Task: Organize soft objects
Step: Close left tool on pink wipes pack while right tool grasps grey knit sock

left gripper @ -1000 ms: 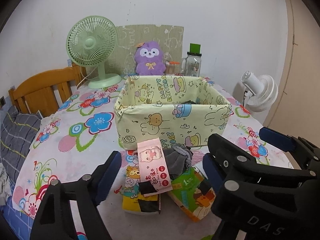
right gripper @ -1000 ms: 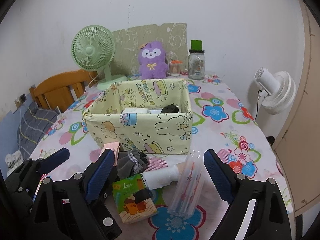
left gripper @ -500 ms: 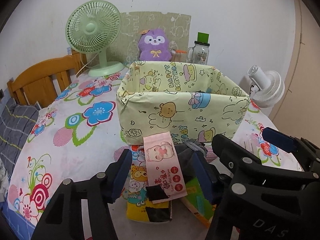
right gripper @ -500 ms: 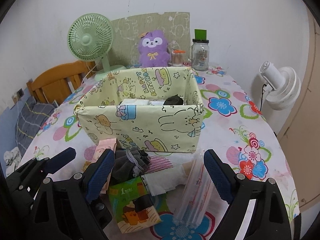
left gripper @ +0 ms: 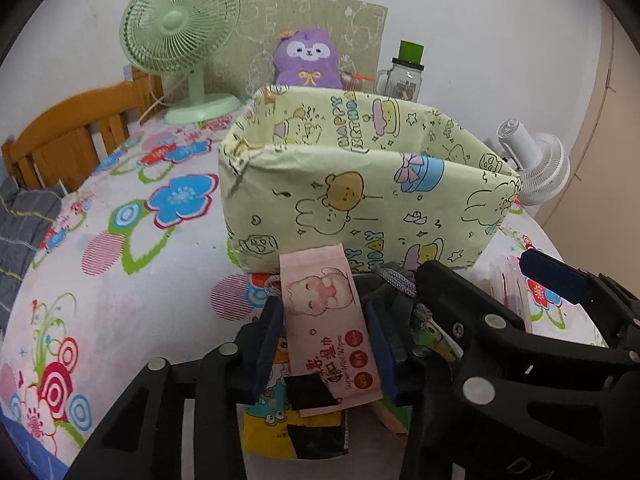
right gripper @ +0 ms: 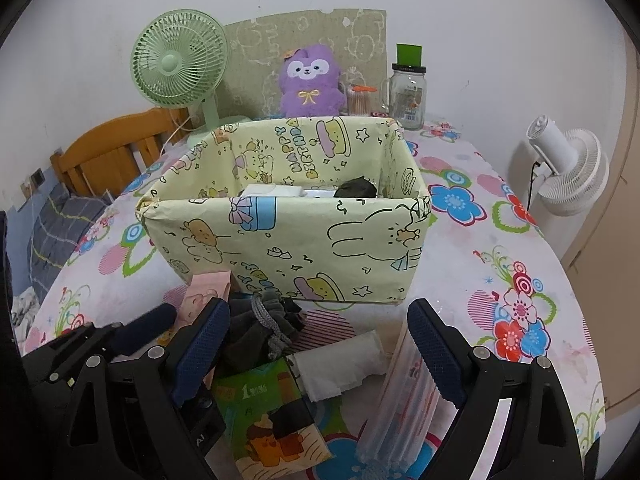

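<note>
A pale yellow cartoon-print fabric box (left gripper: 360, 200) (right gripper: 288, 240) stands mid-table; white packets and a dark item lie inside it. In front lies a pile: a pink wet-wipes pack (left gripper: 328, 320) (right gripper: 204, 292), a grey sock bundle (right gripper: 260, 332), a green tissue pack (right gripper: 272, 420), a yellow pack (left gripper: 272, 428), a white folded cloth (right gripper: 340, 364) and a clear tube pack (right gripper: 404, 392). My left gripper (left gripper: 326, 344) has its pads against both sides of the pink pack. My right gripper (right gripper: 320, 352) is open over the pile, empty.
A green desk fan (right gripper: 180, 64), a purple plush (right gripper: 310, 84), a glass jar with a green lid (right gripper: 408, 92) and a cardboard sheet stand at the back. A white fan (right gripper: 568, 168) is off the table's right edge. A wooden chair (right gripper: 116, 148) is at the left.
My left gripper moved forward and closed from wide open onto the pink wipes pack. My right gripper edged closer to the box and stayed open.
</note>
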`<state>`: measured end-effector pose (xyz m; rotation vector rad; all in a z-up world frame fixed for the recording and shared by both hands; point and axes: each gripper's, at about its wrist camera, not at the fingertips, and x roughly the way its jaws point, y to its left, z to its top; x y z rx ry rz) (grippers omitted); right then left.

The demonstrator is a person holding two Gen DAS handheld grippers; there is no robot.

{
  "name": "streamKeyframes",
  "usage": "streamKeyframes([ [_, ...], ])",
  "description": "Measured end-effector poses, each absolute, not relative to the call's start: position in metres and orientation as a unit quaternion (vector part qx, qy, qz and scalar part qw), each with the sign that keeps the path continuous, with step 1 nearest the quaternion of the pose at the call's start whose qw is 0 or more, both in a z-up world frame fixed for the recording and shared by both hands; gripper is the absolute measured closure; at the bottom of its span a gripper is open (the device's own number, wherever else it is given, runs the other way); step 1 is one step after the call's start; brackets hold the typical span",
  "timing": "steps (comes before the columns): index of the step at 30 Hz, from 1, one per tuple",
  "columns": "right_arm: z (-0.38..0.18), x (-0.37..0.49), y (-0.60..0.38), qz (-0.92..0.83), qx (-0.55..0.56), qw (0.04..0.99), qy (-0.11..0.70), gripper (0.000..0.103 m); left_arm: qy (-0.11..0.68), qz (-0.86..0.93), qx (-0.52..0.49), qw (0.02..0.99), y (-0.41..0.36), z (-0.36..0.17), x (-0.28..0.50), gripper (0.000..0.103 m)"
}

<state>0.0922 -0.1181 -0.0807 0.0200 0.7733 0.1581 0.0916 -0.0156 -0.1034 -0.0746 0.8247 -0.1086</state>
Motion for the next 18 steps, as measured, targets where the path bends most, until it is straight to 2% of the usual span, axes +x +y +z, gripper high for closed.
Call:
streamKeyframes([
  [18, -0.09, 0.104, -0.103, 0.091, 0.012, 0.915, 0.392, 0.011, 0.394, -0.034, -0.028, 0.918, 0.002, -0.101, 0.087, 0.062],
])
